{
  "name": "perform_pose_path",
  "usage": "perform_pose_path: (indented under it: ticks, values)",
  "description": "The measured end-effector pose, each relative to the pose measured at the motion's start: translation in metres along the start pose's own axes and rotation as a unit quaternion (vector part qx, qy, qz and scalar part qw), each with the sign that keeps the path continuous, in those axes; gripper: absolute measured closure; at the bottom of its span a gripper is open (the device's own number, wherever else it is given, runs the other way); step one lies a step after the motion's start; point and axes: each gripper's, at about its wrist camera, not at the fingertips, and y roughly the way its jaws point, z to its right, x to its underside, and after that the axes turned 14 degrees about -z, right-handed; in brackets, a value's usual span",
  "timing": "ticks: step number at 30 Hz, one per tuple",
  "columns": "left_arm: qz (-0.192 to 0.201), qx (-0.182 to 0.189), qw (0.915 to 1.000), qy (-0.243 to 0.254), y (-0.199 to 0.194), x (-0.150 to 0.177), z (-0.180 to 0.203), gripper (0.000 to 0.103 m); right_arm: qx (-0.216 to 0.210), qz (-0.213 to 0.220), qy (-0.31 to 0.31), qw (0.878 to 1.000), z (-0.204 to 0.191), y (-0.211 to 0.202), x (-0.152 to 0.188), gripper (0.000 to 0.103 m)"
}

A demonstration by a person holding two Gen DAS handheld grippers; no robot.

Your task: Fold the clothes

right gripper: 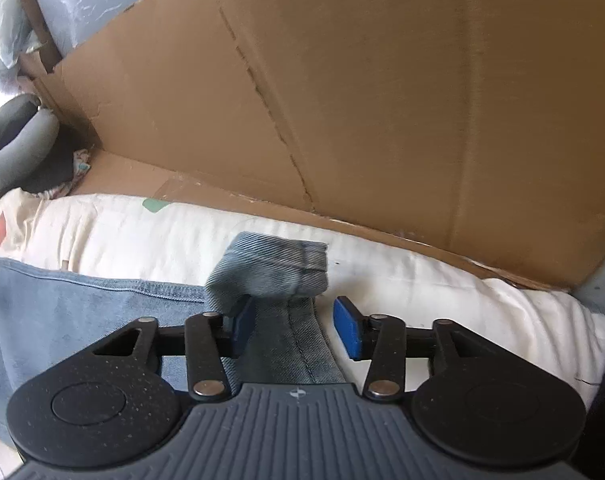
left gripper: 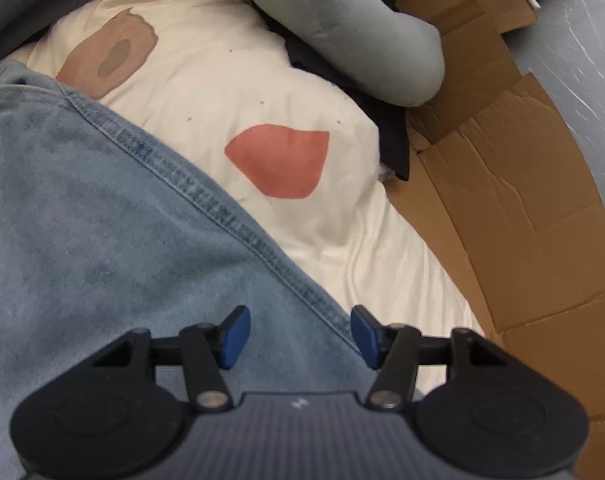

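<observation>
Item: light-blue denim jeans with stitched seams (left gripper: 102, 232), lying spread on a cream quilt with red and brown patches (left gripper: 206, 80). In the left wrist view the cloth runs beneath and ahead of the jaws, one seam crossing between them. In the right wrist view a leg end is curled up into a hemmed cuff (right gripper: 270, 268) just ahead of the jaws, its cloth brushing the left blue pad

Left gripper (left gripper: 299, 334): jaws spread, holding nothing, poised over the seam edge
Right gripper (right gripper: 294, 330): jaws spread, denim lying between them but not pinched

Step, as judged: either a grasp about to be taken at the cuff or a release just made; the pictures fit both

Next move calls for: keeping the two layers of denim aligned along the seam, since the cuff is rumpled

Surroundings: flattened brown cardboard sheets (right gripper: 342, 100) beyond the jaws; a grey padded neck pillow (left gripper: 342, 28) far ahead
</observation>
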Motion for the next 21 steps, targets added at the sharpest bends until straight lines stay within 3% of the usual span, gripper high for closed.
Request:
perform_pose_path:
  ticks: [10,12,14,17,21]
  values:
    - [-0.012,0.006,0.9999,0.002,0.006,0.011,-0.003,0.044,-0.025,-0.024,-0.080,0.996,-0.027,0.033,-0.015,0.042]
    - [-0.013,0.006,0.9999,0.003,0.008,0.012,-0.003,0.044,-0.016,-0.023,-0.094,0.995,-0.032,0.032,-0.013,0.051]
    - [-0.015,0.007,0.9998,0.005,0.009,0.013,-0.003,0.044,-0.009,-0.023,-0.099,0.995,-0.035,0.028,-0.011,0.074]
    - [-0.017,0.009,0.9998,0.007,0.012,0.014,-0.002,0.044,-0.001,-0.025,-0.095,0.995,-0.034,0.018,-0.007,0.098]
    - [-0.021,0.015,0.9996,0.009,0.017,0.015,0.002,0.043,-0.001,-0.013,-0.084,0.996,-0.021,0.001,-0.003,0.099]
